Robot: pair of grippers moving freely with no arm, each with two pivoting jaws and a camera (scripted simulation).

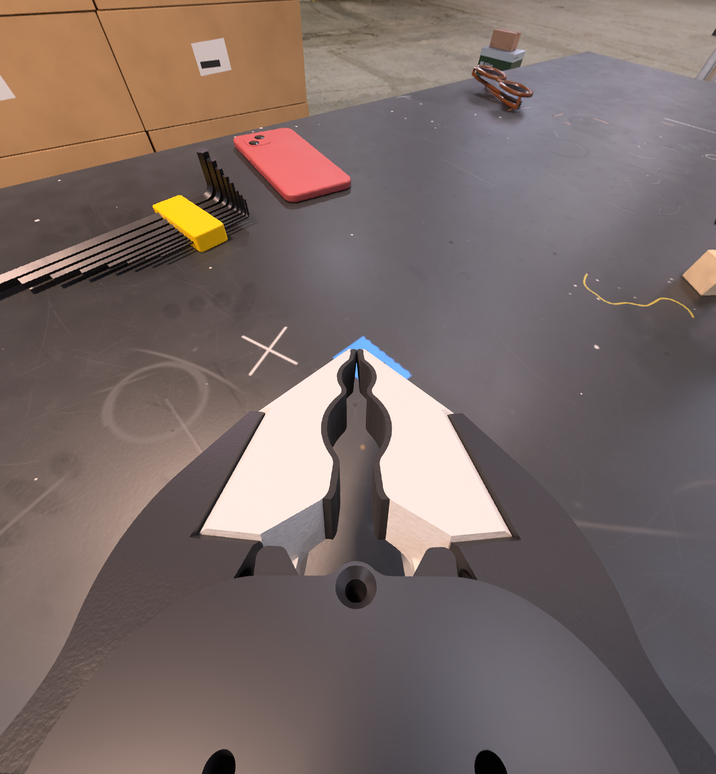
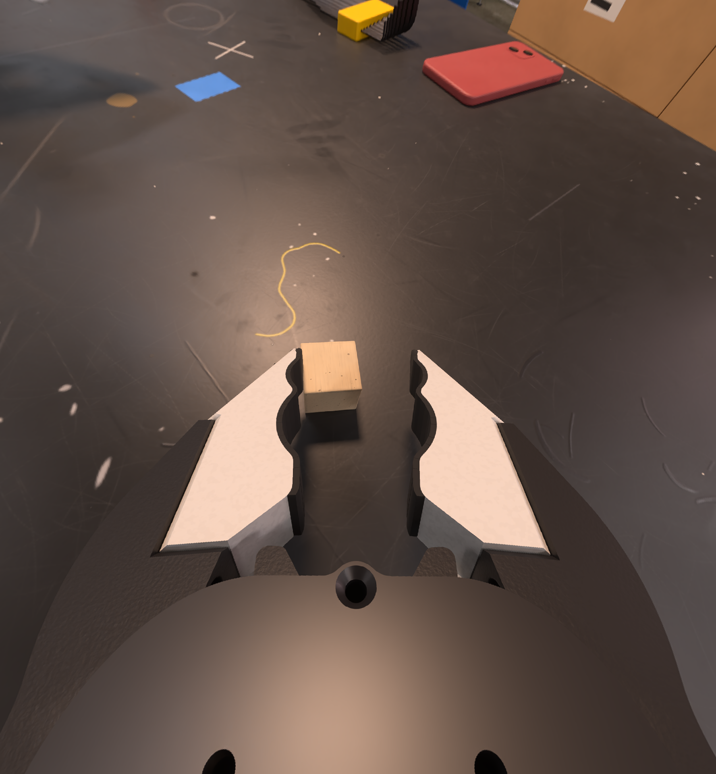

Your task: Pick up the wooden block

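The wooden block [image 2: 331, 375] sits on the counter [image 2: 515, 293] between the right gripper [image 2: 355, 356]'s spread fingers [image 2: 239, 452], hard against the left one, with a clear gap to the right one; it looks near-cubic, no obvious long axis. The left gripper [image 1: 356, 356], fingers pressed together and empty, is well apart from it; only its view shows the glasses [image 1: 502, 87]
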